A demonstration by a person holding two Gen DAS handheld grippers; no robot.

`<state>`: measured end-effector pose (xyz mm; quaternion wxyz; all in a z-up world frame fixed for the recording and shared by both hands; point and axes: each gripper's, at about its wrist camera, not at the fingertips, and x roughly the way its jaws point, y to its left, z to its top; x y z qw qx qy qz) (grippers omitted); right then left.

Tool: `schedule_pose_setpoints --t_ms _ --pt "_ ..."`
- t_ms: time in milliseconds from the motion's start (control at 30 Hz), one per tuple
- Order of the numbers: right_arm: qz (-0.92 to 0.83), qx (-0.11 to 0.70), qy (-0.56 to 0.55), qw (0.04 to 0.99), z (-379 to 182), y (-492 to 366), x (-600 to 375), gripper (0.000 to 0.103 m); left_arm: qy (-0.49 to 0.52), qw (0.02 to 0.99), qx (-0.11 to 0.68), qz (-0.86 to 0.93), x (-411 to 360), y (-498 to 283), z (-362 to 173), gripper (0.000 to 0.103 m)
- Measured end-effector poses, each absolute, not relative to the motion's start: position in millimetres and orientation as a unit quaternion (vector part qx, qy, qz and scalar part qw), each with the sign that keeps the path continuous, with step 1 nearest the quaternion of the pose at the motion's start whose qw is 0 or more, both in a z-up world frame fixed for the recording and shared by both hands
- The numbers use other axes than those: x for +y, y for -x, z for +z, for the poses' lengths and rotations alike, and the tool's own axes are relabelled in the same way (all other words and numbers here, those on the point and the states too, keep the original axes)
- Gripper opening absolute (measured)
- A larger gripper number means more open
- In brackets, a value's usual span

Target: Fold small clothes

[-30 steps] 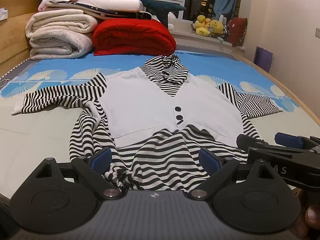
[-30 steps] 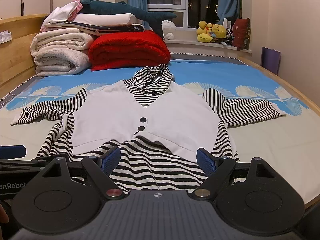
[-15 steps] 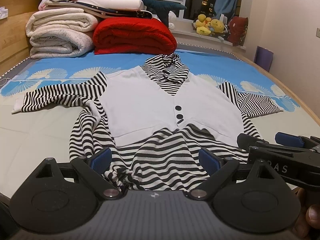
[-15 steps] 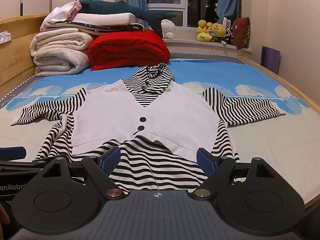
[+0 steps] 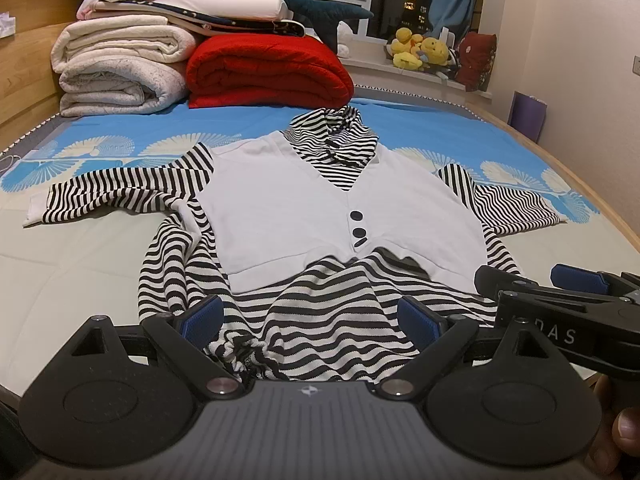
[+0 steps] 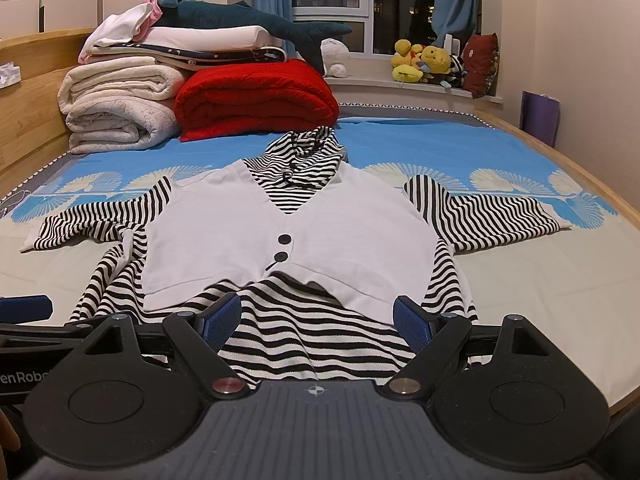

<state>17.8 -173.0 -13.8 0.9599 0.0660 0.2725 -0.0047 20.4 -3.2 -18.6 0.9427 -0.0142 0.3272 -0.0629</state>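
Striped top (image 5: 320,208) laid flat on bed (image 5: 72,264), sleeves spread, hem nearest. Left gripper (image 5: 310,318) and right gripper (image 6: 316,318) both held apart, nothing gripped. Risk: only upper hem layer is pinched, fold is skewed; bunched left hem corner may be dragged.

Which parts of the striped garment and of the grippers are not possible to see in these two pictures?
- Striped garment: the near hem, left wrist view, is hidden behind the left gripper.
- Same hem, right wrist view: covered by the right gripper.
- Hand: cut off by the picture edge, left wrist view.
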Motion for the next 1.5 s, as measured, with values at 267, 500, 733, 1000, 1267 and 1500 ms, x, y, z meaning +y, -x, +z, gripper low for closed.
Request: schedule_pose_setpoints --t_ms 267,500,733,1000,1267,1500 --pt "-0.007 0.274 -0.071 0.959 -14.3 -19.4 -175.8 0.084 0.003 0.946 0.32 -0.059 -7.9 -20.7 -17.6 0.094" --pt "-0.013 0.264 -0.07 0.962 -10.2 -18.9 -178.3 0.085 -0.02 0.951 0.306 -0.048 -5.7 -29.4 -2.4 0.035" --pt "-0.042 0.203 -0.099 0.973 8.4 -8.2 -194.9 0.084 0.017 0.965 0.259 -0.032 36.1 -102.6 51.9 0.032" --pt "-0.018 0.191 -0.068 0.979 29.1 -16.0 -216.2 0.084 0.06 0.96 0.273 0.025 124.6 -245.1 67.9 0.032" --pt "0.042 0.155 -0.014 0.987 94.5 -105.3 -215.9 0.085 0.113 0.923 0.345 0.128 248.9 -294.5 0.8 0.032" --pt "0.103 0.127 -0.015 0.986 102.9 -210.7 -194.2 0.079 0.247 0.873 0.364 0.213 341.2 -295.2 -36.6 0.034"
